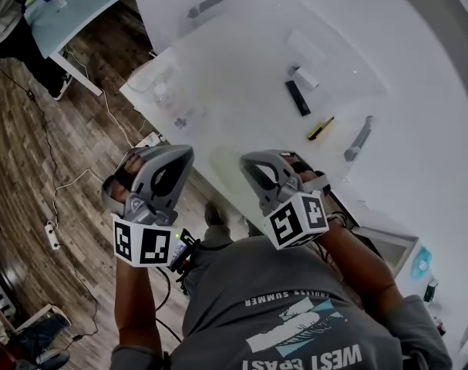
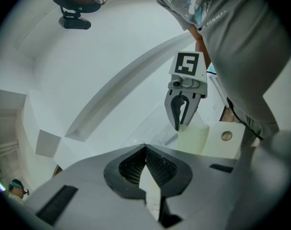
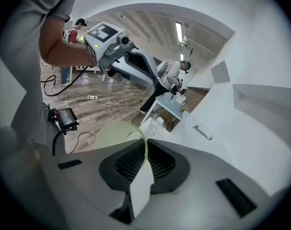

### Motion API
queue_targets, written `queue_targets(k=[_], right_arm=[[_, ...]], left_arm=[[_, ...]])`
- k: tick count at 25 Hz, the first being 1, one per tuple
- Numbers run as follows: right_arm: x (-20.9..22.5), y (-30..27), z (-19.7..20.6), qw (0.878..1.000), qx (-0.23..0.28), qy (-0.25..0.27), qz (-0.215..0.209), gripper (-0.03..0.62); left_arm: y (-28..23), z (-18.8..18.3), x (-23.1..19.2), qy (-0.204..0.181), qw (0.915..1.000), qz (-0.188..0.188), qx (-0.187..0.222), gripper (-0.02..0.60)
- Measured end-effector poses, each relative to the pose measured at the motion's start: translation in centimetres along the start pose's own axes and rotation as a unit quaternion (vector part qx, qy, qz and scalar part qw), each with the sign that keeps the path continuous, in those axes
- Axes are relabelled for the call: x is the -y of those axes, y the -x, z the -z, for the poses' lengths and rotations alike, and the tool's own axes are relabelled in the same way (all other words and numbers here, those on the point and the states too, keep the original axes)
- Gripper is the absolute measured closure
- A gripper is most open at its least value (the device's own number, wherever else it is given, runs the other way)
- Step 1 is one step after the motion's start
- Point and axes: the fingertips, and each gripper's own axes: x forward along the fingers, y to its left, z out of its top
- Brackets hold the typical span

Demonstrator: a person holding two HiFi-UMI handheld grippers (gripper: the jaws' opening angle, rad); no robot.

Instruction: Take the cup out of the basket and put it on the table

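**Cup (image 1: 224, 168) pinched by its rim at the table's near edge**

Closest to us, the right gripper (image 3: 145, 150) has its jaws drawn narrow on the wall of the pale green, see-through cup. One pad sits inside the rim and the other outside, and the cup hangs below the tips. From the head view the cup lies between the two grippers, right at the near edge of the white table (image 1: 241, 68). We cannot tell whether its base touches the top, nor make out whether anything is inside it.

Just beside it, the left gripper (image 2: 145, 147) is closed on itself, pad against pad and empty, and looks toward the cup from the side.

Farther across the table a black bar (image 1: 297, 97) lies next to a white cylinder (image 1: 306, 78). A yellow-and-black tool (image 1: 320, 129) and a grey tool (image 1: 358, 139) lie near them, all well apart from the cup. At the table's far left corner we see clear plastic containers (image 1: 160, 91), too blurred for us to tell their contents.

Beyond the table, a cable (image 1: 64, 183) trails over the wood floor (image 1: 33, 129). In the right gripper view a person (image 3: 171, 78) bends over a distant desk.
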Motion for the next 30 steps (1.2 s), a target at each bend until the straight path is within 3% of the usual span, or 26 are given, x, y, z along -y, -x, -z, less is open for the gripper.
queue_targets(k=[12, 19, 30], right_arm=[[-4.0, -6.0, 8.0, 0.994, -0.088, -0.040, -0.042, 0.566], [-6.5, -8.3, 13.0, 0.984, -0.149, -0.066, -0.072, 0.566], [-7.7, -9.6, 17.4, 0.968, -0.206, -0.100, -0.105, 0.566]], left_arm=[[0.4, 0.5, 1.5, 0.012, 0.9998, 0.017, -0.005, 0.572], [0.5, 0.5, 1.6, 0.012, 0.9997, 0.021, -0.011, 0.572], [0.3, 0.2, 2.0, 0.014, 0.9995, 0.027, -0.010, 0.572]])
